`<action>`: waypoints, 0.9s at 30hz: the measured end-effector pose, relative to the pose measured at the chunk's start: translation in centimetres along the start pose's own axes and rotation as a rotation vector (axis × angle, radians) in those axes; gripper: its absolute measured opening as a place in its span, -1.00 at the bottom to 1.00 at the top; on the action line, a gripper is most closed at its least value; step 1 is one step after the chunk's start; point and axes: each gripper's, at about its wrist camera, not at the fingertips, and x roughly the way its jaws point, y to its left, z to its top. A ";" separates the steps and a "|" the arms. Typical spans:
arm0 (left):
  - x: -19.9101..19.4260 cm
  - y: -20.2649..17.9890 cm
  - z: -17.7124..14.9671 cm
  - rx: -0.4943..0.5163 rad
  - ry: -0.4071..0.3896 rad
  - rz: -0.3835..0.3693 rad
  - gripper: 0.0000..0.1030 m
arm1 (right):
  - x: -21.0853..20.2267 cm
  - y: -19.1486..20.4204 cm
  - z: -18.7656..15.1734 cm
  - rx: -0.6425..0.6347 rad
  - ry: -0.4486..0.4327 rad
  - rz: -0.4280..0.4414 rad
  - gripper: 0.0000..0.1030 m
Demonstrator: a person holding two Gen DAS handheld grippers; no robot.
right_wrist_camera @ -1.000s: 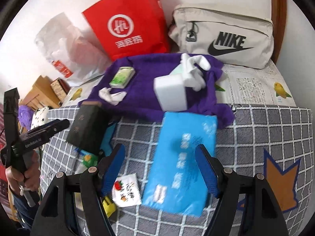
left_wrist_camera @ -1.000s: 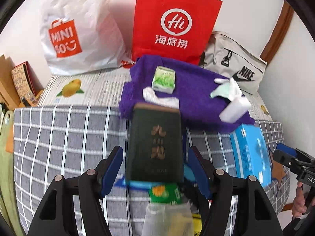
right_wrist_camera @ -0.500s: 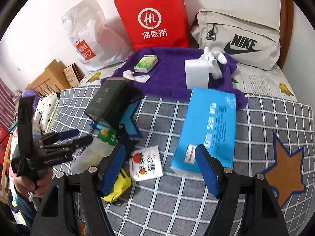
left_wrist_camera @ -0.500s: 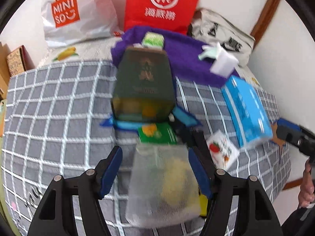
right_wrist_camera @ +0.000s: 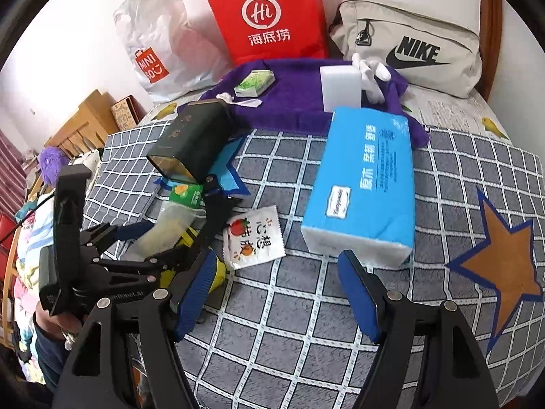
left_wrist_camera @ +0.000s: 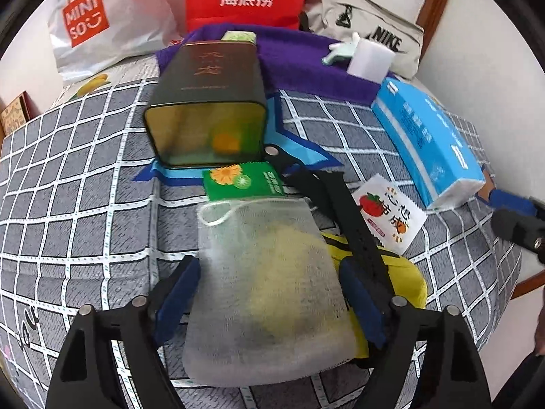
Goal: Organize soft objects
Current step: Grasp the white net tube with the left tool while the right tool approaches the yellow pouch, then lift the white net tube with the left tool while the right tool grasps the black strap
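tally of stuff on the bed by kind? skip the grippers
Bags at the wall: 3 (white Minisu-style plastic bag, red paper bag, beige Nike bag)
Tissue packs: 2 (blue, small green)
Sachets: 2 (green, white)
Tin: 1
Mesh pouch: 1
Purple towel: 1
Total: 10

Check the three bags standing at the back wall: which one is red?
The middle one: the red paper bag with the white Hi logo. The white plastic Miniso bag stands to its left, the beige Nike bag to its right.
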 end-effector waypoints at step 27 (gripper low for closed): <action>-0.5 5.7 1.5 -0.117 -0.089 -0.034 -0.85 | 2.5 1.5 -1.0 -0.059 0.052 0.003 0.42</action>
